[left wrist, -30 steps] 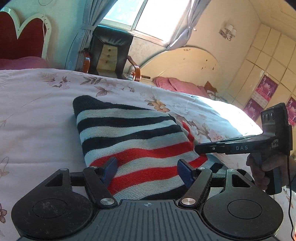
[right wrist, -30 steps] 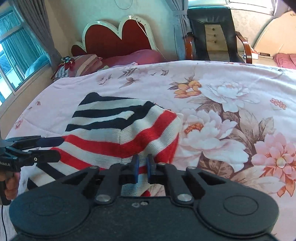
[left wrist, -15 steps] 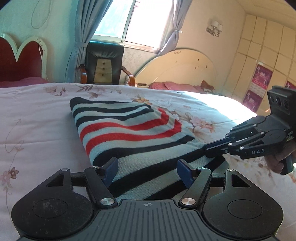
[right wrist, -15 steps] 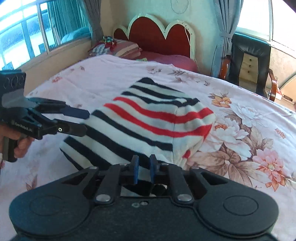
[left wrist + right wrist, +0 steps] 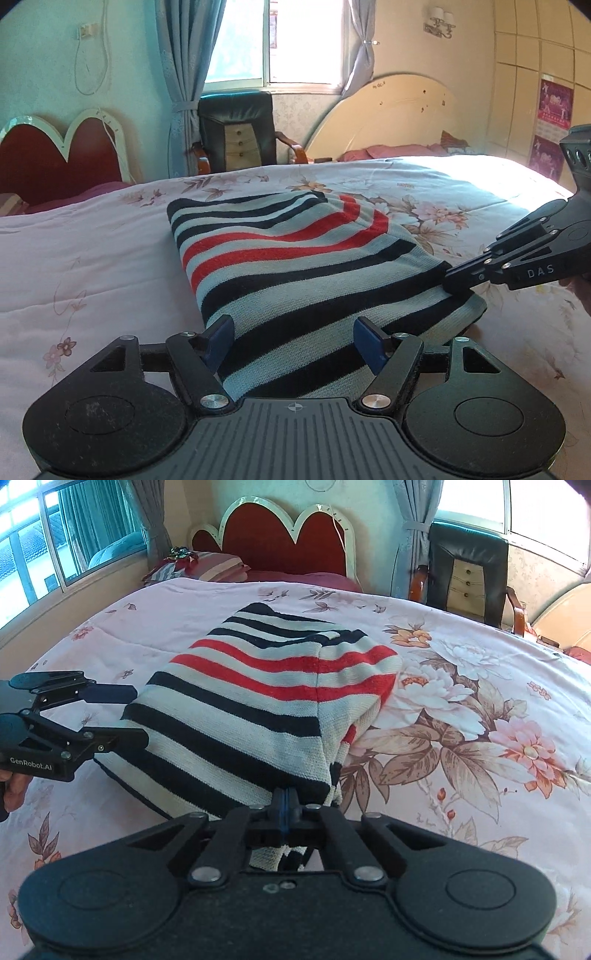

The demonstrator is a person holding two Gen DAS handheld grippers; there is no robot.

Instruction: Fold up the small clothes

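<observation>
A folded striped sweater (image 5: 295, 266) in navy, pale grey and red lies on the floral bedspread (image 5: 92, 266). My left gripper (image 5: 294, 341) is open, its blue pads (image 5: 219, 338) standing either side of the sweater's near edge without pressing it. In the right wrist view the left gripper (image 5: 140, 716) sits at the sweater's (image 5: 258, 701) left corner, jaws apart. My right gripper (image 5: 284, 799) is shut on the sweater's near hem, with knit bunched under it. From the left wrist view the right gripper (image 5: 448, 282) pinches the near right corner.
A red heart-shaped headboard (image 5: 280, 535) with pillows (image 5: 207, 566) stands at the bed's far end. A black armchair (image 5: 236, 129) stands by the window, a second bed (image 5: 399, 151) beyond it. A hand (image 5: 13, 790) holds the left gripper's handle.
Both grippers have drawn back from the red stripes to the sweater's navy-striped near edge. The right jaws, slightly apart before, have closed on the hem. The left jaws stay wide.
</observation>
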